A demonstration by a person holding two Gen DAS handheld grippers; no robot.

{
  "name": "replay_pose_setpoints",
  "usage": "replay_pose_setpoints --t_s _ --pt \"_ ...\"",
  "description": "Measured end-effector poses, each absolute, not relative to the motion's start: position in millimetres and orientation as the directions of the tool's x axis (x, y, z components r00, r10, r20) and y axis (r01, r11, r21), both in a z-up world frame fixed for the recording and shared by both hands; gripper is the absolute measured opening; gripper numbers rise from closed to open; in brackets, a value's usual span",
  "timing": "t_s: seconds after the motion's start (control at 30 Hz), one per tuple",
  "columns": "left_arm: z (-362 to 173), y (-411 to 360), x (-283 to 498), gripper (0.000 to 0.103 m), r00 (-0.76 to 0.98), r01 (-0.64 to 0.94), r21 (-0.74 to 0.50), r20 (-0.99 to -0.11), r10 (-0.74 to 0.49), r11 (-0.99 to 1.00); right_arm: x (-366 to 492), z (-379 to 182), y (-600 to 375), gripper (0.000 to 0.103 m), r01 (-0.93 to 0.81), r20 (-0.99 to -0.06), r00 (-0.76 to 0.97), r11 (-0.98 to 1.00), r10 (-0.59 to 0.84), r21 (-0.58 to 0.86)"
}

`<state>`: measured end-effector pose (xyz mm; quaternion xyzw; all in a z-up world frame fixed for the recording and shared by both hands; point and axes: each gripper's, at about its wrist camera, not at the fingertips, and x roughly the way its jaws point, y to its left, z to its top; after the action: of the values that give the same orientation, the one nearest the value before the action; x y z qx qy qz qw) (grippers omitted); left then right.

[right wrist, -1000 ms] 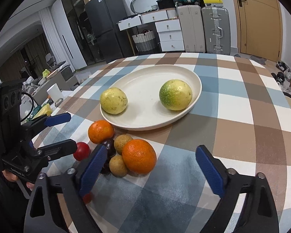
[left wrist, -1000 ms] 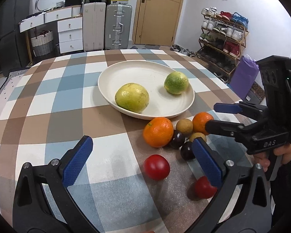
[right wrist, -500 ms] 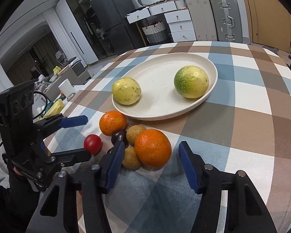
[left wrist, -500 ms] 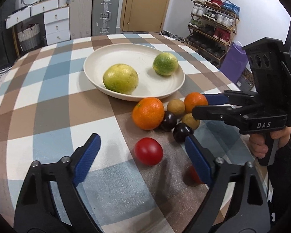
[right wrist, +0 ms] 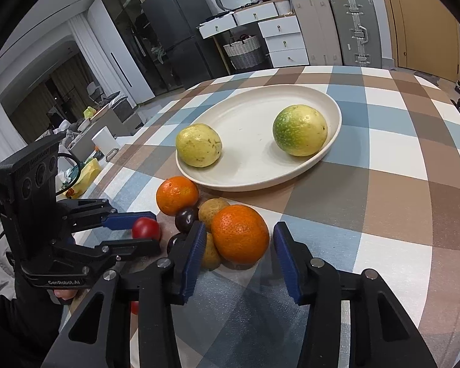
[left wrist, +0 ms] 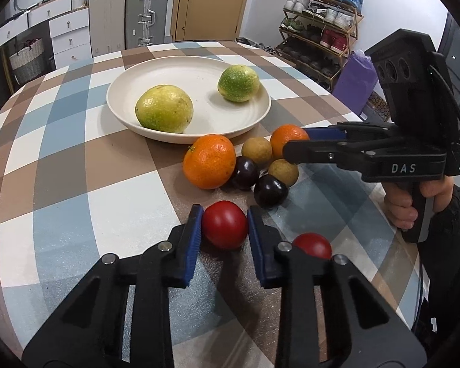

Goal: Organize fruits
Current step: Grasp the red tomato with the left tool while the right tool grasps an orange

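My left gripper [left wrist: 225, 225] is shut on a red tomato [left wrist: 224, 228] that rests on the checked table; it also shows in the right wrist view [right wrist: 145, 228]. A second red tomato [left wrist: 312, 245] lies just right of it. My right gripper [right wrist: 237, 239] stands open around an orange [right wrist: 240, 233], its pads close to both sides but apart from it. Another orange [left wrist: 209, 161], two dark plums [left wrist: 270, 190] and two brown fruits [left wrist: 257, 150] cluster beside it. A cream plate [left wrist: 199, 73] holds a yellow-green fruit [left wrist: 164, 109] and a green fruit [left wrist: 238, 82].
The round table has a brown, blue and white checked cloth [left wrist: 61, 165]. Suitcases [left wrist: 145, 12], white drawers and a shoe rack [left wrist: 319, 40] stand beyond the table. A fridge [right wrist: 168, 40] stands in the far room.
My left gripper has moved forward and closed on the near red tomato. My right gripper has moved forward around the orange and its jaws have narrowed.
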<state>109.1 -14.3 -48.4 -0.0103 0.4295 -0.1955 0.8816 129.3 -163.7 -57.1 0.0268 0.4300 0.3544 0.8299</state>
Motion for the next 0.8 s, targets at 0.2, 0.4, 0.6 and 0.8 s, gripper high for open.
replay_pose_setpoints --t_s 0.2,0.4,0.6,0.8 --pt "-43 -14 104 0.026 0.575 0.35 -0.187 -0.731 -0.368 0.918 129 -57 -165 0.046 -0.566 -0.694 0.377 0.746 0.614 0.352" --pt "-41 -12 104 0.026 0.583 0.344 -0.191 -0.724 -0.369 0.919 128 -57 -165 0.039 -0.566 -0.691 0.378 0.744 0.617 0.355" --pt "-34 -9 101 0.026 0.612 0.343 -0.22 -0.686 -0.395 0.913 125 -54 -165 0.038 -0.583 -0.68 0.383 0.735 0.625 0.347" --pt "-28 -6 99 0.026 0.646 0.328 -0.22 -0.657 -0.388 0.919 123 -49 -167 0.038 -0.586 -0.655 0.416 0.736 0.631 0.337"
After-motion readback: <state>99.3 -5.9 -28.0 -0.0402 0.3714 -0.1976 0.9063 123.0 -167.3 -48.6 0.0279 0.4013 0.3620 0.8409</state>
